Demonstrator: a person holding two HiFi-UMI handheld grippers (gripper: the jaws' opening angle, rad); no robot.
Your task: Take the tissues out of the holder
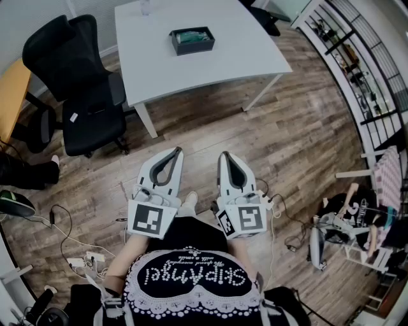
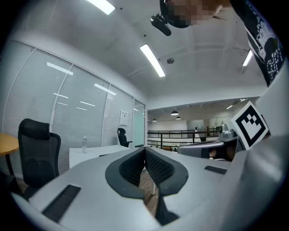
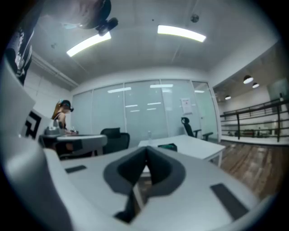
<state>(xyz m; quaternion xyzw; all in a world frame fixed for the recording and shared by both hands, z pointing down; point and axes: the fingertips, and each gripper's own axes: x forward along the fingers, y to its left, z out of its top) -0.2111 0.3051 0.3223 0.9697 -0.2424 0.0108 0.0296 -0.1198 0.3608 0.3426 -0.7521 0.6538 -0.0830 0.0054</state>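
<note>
Left gripper (image 1: 173, 153): fingers together, nothing between them.
Right gripper (image 1: 225, 156): fingers together, empty.
Tissue holder (image 1: 192, 40): on the white table (image 1: 242, 44), well ahead of both fingertips, with the tissues (image 1: 195, 37) inside.
Why held low: we judge our approach is not yet begun.

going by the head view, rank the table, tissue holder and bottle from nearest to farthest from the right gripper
1. table: its near edge lies just ahead of the right gripper.
2. holder: mid-table, ahead and slightly left.
3. bottle: at the table's far edge, further left.
</note>
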